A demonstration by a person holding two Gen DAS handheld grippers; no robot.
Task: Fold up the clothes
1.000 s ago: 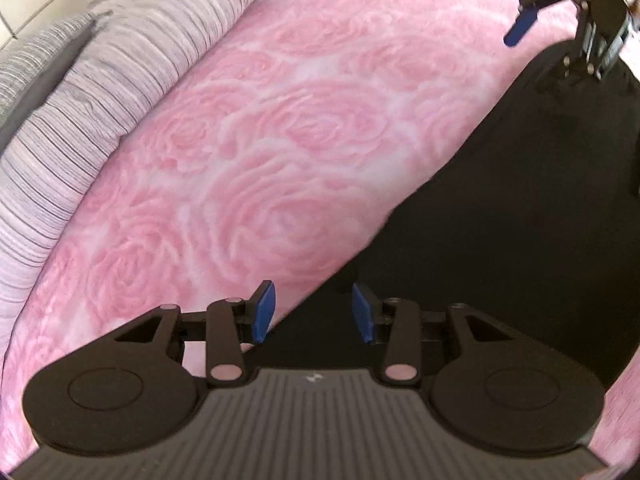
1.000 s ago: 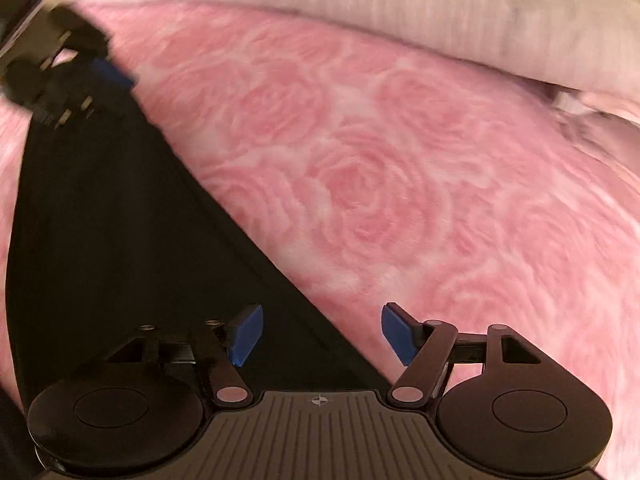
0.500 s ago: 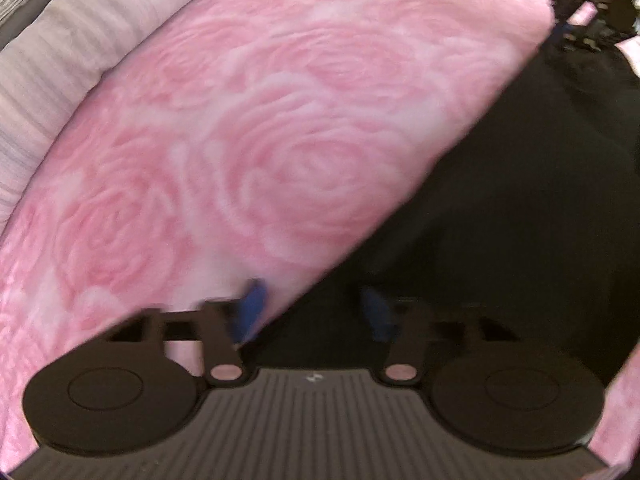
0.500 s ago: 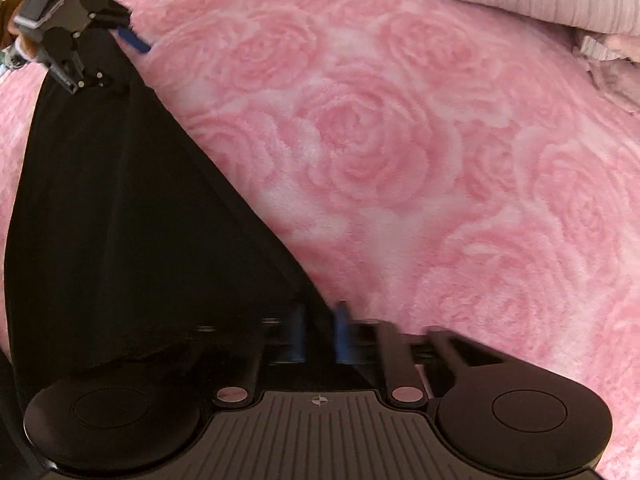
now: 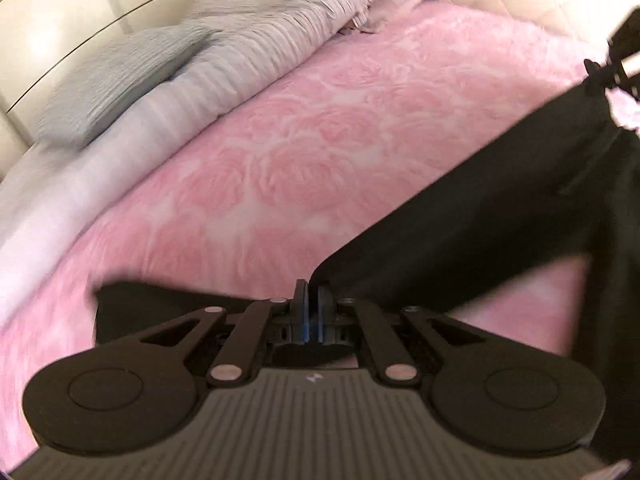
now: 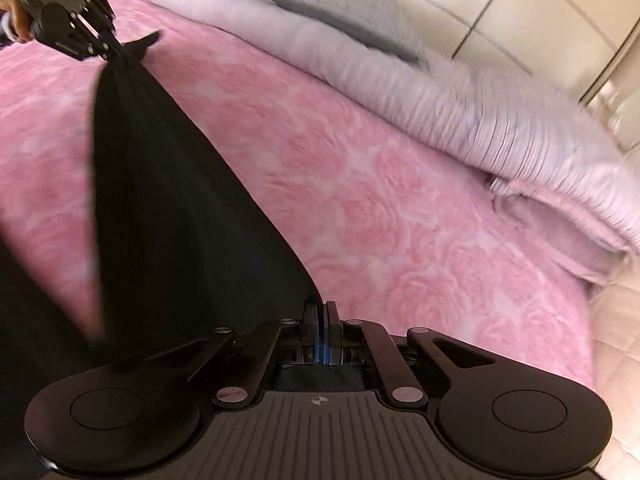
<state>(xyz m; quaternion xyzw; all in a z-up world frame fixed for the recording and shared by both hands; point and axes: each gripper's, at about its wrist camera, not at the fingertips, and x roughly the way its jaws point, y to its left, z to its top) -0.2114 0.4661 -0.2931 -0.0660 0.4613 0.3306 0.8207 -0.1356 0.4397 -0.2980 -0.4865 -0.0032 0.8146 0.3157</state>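
Note:
A black garment [image 5: 500,208] hangs stretched between my two grippers above the pink rose-patterned bed. My left gripper [image 5: 313,292] is shut on one corner of it. My right gripper [image 6: 320,312] is shut on the other corner. In the right wrist view the black garment [image 6: 160,184] runs from my jaws up to the left gripper [image 6: 108,50] at the top left. In the left wrist view the right gripper [image 5: 600,74] shows at the far right edge, pinching the cloth. The lower part of the garment hangs out of sight.
The pink blanket [image 5: 320,152] covers the bed. A striped grey-white duvet [image 6: 420,92] and a grey pillow [image 5: 120,76] lie bunched along the far side. Cream wardrobe doors [image 6: 520,12] stand behind. The bed's edge and pale floor [image 6: 612,340] show at the right.
Both grippers have closed on the black garment's corners and lifted it off the bed. The cloth now hangs taut between them, and both views tilt up towards the duvet and wardrobe.

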